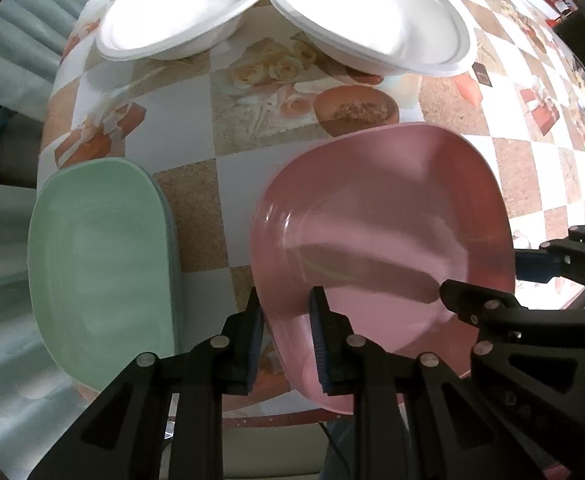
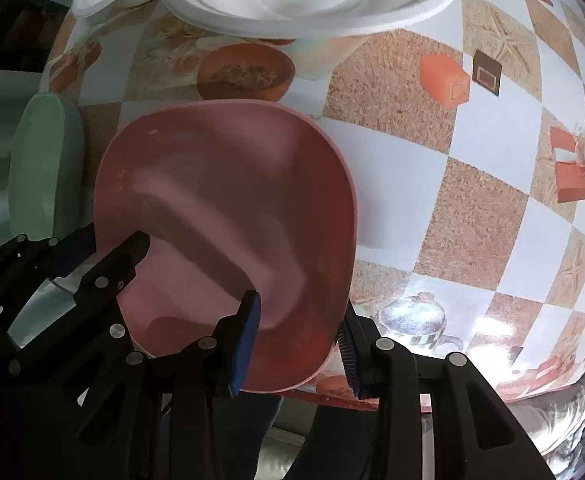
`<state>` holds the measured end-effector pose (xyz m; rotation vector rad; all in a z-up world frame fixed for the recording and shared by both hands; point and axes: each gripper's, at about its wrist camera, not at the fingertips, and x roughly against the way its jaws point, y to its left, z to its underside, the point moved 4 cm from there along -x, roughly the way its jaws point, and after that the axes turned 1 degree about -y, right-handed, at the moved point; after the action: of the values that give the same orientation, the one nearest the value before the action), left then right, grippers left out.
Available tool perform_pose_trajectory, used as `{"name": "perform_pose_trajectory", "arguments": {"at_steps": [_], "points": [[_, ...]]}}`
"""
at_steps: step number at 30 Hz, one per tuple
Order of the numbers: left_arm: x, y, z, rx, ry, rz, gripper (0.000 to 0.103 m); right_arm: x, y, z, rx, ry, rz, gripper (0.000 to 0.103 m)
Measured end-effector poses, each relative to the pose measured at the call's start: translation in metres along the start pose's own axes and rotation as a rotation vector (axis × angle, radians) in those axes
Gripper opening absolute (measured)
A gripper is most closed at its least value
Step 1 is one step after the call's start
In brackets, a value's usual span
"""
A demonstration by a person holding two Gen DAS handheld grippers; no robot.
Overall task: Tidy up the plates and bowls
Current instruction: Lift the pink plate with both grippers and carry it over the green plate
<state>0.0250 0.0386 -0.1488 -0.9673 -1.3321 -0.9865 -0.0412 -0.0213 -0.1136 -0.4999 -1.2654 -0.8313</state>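
A pink plate (image 1: pixel 380 240) is lifted and tilted above the table's near edge; it also shows in the right wrist view (image 2: pixel 228 208). My left gripper (image 1: pixel 286 340) straddles its near left rim, one finger on each side, jaws a little apart. My right gripper (image 2: pixel 300 344) straddles its near right rim the same way. A green plate (image 1: pixel 100 264) lies at the left on a blue-grey one. Two white foam bowls (image 1: pixel 180 8) (image 1: pixel 372 16) stand at the far side.
The table (image 1: pixel 212 128) has a patterned checkered cloth with printed pots and gift boxes. Its near edge runs just under the grippers. Grey corrugated surface lies off the table's left side.
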Motion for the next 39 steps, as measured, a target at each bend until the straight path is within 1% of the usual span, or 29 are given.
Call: {"name": "perform_pose_trajectory", "arguments": {"at_steps": [6,10,11,13,17,19,20,24,25,27,31,33,39], "points": [[0.018,0.012,-0.001,0.015,-0.032,0.005,0.024,0.024,0.002,-0.001,0.010,-0.014,-0.006,0.040],[0.037,0.020,0.001,0.029,-0.064,0.008,0.024,0.043,0.003,0.007,0.015,-0.029,-0.010,0.040],[0.045,0.024,0.008,0.032,-0.071,0.007,0.024,0.055,0.002,0.012,0.018,-0.034,-0.011,0.040],[0.054,0.029,0.011,0.039,-0.084,0.003,0.024,0.060,-0.001,0.012,0.026,-0.044,-0.017,0.040],[0.066,0.046,0.018,0.052,-0.111,-0.019,0.024,0.075,0.006,0.011,0.054,-0.063,-0.019,0.040],[0.076,0.055,0.023,0.062,-0.132,-0.031,0.024,0.084,0.014,0.013,0.074,-0.074,-0.013,0.040],[0.085,0.056,0.018,0.067,-0.138,-0.033,0.024,0.088,0.019,0.013,0.083,-0.077,-0.012,0.040],[0.098,0.071,0.020,0.106,-0.160,-0.045,0.024,0.093,0.029,0.009,0.122,-0.090,-0.008,0.040],[0.101,0.074,0.019,0.116,-0.163,-0.054,0.024,0.085,0.034,0.005,0.132,-0.093,-0.005,0.040],[0.102,0.081,0.020,0.133,-0.168,-0.069,0.024,0.089,0.045,0.003,0.160,-0.099,-0.003,0.040],[0.100,0.105,0.025,0.183,-0.169,-0.081,0.024,0.093,0.065,-0.005,0.189,-0.095,-0.012,0.040],[0.099,0.114,0.028,0.200,-0.168,-0.088,0.024,0.094,0.076,-0.003,0.207,-0.093,-0.015,0.040],[0.098,0.140,0.036,0.227,-0.159,-0.114,0.024,0.092,0.102,-0.003,0.241,-0.076,-0.030,0.040]]}}
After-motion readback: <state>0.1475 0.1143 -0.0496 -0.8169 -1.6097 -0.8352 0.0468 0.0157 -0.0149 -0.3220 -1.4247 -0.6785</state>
